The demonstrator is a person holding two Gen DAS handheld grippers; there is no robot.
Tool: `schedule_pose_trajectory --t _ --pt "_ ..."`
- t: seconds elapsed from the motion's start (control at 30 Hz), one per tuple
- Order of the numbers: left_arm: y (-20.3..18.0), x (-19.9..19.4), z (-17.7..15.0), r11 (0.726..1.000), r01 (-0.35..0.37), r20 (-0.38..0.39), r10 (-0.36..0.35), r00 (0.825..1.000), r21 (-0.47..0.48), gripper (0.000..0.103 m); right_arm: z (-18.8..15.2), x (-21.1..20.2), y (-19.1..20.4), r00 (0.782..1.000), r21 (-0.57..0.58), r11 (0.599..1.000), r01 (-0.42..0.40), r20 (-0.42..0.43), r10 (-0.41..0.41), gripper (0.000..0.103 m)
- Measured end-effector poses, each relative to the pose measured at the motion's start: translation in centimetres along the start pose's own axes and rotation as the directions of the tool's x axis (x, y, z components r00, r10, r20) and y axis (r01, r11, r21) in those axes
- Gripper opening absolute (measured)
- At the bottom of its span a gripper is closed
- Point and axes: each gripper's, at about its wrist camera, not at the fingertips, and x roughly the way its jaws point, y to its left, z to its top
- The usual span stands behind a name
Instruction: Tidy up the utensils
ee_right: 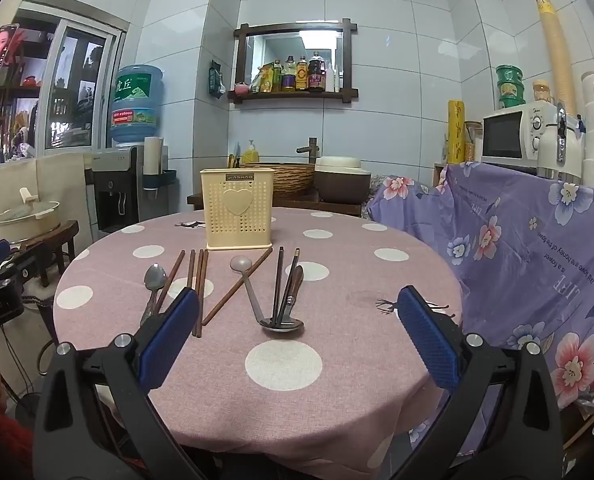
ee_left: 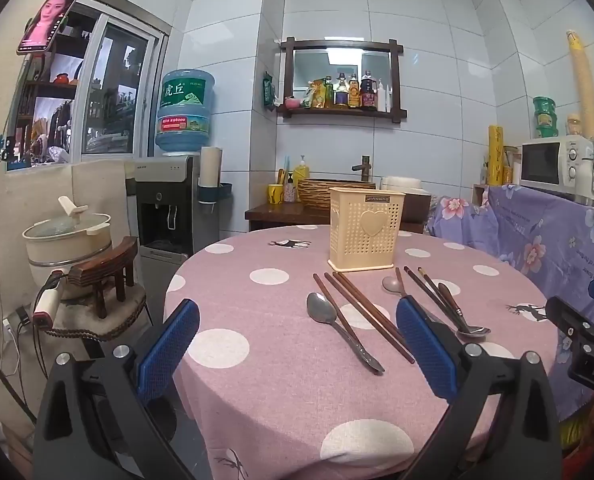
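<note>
A cream perforated utensil holder (ee_left: pixel 365 230) with a heart on it stands upright on the round pink polka-dot table (ee_left: pixel 281 396); it also shows in the right wrist view (ee_right: pixel 237 208). In front of it lie a metal spoon (ee_left: pixel 323 312), brown chopsticks (ee_left: pixel 361 312), a grey spoon (ee_left: pixel 391 283), dark chopsticks (ee_left: pixel 429 294) and a wood-handled spoon (ee_left: pixel 473 330). The right wrist view shows the metal spoon (ee_right: pixel 154 280), brown chopsticks (ee_right: pixel 199 280), grey spoon (ee_right: pixel 241 264) and the dark chopsticks (ee_right: pixel 277 288). My left gripper (ee_left: pixel 297 332) is open and empty above the table's near edge. My right gripper (ee_right: pixel 297 320) is open and empty too.
A purple floral cloth (ee_right: pixel 537 248) covers furniture at the right, with a microwave (ee_right: pixel 517 136) on top. A water dispenser (ee_left: pixel 173 200) and a pot (ee_left: pixel 69 232) on a stool stand at the left. A basket and a sink counter (ee_right: pixel 297 196) lie behind the table.
</note>
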Motion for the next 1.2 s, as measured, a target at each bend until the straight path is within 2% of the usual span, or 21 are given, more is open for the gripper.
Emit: schedule_pose_trajectory --t 1.2 --pt "0.43 0.13 -0.23 1.0 -0.006 -0.008 0.006 1.0 0.004 0.098 -0.35 0.35 0.13 1.0 -0.009 1.0 0.004 -0.011 -0.004 0.098"
